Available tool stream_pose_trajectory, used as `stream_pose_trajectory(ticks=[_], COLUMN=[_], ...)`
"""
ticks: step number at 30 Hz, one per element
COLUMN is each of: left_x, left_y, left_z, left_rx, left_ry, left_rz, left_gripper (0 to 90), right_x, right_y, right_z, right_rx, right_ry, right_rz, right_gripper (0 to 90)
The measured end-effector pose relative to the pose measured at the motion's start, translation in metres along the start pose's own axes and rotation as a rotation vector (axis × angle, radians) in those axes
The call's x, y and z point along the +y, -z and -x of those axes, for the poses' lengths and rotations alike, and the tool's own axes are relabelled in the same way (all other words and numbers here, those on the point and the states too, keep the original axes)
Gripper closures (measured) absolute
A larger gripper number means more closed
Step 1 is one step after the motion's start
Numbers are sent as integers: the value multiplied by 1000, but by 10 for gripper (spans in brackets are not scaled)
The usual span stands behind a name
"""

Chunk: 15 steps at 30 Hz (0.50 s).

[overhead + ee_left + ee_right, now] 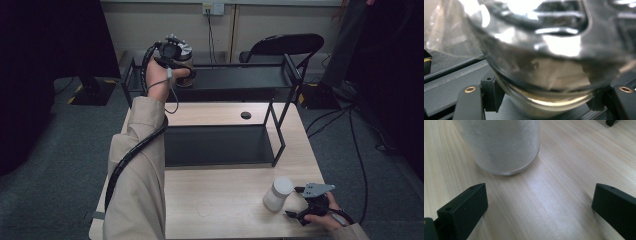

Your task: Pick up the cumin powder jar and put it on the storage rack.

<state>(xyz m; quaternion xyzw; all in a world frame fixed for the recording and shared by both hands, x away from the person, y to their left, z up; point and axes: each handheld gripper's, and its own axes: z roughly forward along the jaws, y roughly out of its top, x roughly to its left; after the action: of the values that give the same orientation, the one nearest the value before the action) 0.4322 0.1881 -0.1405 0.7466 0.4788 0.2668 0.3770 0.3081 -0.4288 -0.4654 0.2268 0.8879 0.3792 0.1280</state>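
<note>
A clear glass jar [186,72] with a silvery lid is at the left end of the black rack's top shelf [245,77]. My left gripper [181,64] is shut on it. In the left gripper view the jar [544,75] sits pressed between both black jaws, low over the dark shelf [451,82]; whether it touches the shelf I cannot tell. A white frosted jar [278,194] stands upright on the wooden table [220,205] at the front right. My right gripper [295,202] lies just right of it, open. The frosted jar [501,145] stands ahead of the spread jaws, apart from them.
The rack's lower shelf [220,145] lies bare over the table's middle. A small black round spot [245,115] marks the table behind it. A black chair [285,45] stands beyond the rack, and cables [357,150] run across the floor at the right.
</note>
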Motion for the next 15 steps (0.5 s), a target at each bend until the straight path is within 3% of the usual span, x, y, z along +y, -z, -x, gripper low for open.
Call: stream_pose_trajectory(ticks=[9,13,15], left_x=[-3,-2,-5], left_y=[1,5,9], left_z=[0,3,3], left_rx=[6,23,17], left_ry=[11,30,39], left_rz=[20,18,32], left_gripper=[291,163,154], right_x=[0,0,0], right_y=[0,0,0], right_z=[0,0,0], right_rx=[0,0,0], right_ry=[0,0,-1], right_rz=[0,0,0], right_gripper=[0,0,0])
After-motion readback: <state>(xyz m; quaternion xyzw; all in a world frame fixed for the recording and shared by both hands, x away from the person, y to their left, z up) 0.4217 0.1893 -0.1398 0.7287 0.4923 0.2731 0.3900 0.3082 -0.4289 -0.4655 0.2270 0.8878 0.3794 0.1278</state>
